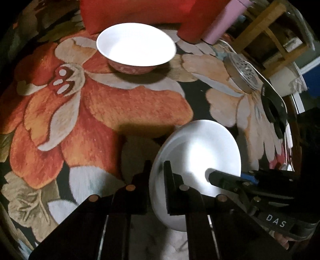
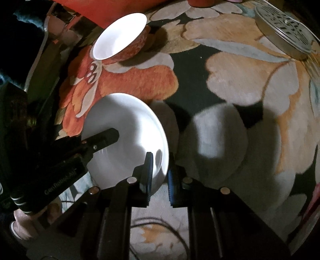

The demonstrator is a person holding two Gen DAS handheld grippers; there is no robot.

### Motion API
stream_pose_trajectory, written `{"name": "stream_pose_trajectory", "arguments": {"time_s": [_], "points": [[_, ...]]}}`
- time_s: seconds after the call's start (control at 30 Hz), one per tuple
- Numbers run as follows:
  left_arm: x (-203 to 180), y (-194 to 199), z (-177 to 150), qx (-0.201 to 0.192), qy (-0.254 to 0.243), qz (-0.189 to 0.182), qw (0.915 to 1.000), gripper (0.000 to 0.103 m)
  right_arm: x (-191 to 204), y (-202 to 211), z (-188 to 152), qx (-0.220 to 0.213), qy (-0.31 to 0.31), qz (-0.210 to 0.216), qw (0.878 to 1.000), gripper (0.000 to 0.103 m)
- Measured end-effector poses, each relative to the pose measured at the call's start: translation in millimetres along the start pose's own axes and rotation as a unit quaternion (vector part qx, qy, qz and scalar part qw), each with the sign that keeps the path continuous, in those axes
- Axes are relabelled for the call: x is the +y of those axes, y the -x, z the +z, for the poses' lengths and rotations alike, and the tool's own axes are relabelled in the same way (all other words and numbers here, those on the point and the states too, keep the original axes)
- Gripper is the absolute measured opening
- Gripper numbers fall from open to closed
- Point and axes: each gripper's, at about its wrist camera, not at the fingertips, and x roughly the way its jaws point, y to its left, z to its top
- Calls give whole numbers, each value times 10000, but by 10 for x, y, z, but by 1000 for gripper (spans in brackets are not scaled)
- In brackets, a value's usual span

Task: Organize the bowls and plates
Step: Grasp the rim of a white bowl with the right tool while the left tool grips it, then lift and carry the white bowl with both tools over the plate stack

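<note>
Pinching the white plate (image 2: 128, 128): left gripper (image 1: 158, 176) and right gripper (image 2: 160, 172).

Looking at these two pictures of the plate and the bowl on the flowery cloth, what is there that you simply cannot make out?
- White plate, left wrist view: its near rim is hidden behind the left gripper.
- Bowl, right wrist view: its inside is glared white, so any contents cannot be told.
- Round metal tin, left wrist view: lid markings too small and blurred to read.
- Red object, left wrist view: cut off by the top edge.
- Right gripper, right wrist view: body in deep shadow.
</note>
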Motion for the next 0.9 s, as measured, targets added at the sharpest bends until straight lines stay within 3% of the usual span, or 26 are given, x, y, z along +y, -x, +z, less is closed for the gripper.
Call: {"name": "stream_pose_trajectory", "arguments": {"time_s": [0.43, 0.9], "points": [[-670, 497, -226, -9, -601, -48, 9982, 9, -65, 662, -466, -309, -230, -145, 9992, 13], [-1503, 590, -337, 44, -1261, -172, 9919, 9, -602, 1234, -799, -664, -875, -137, 9939, 13]]}}
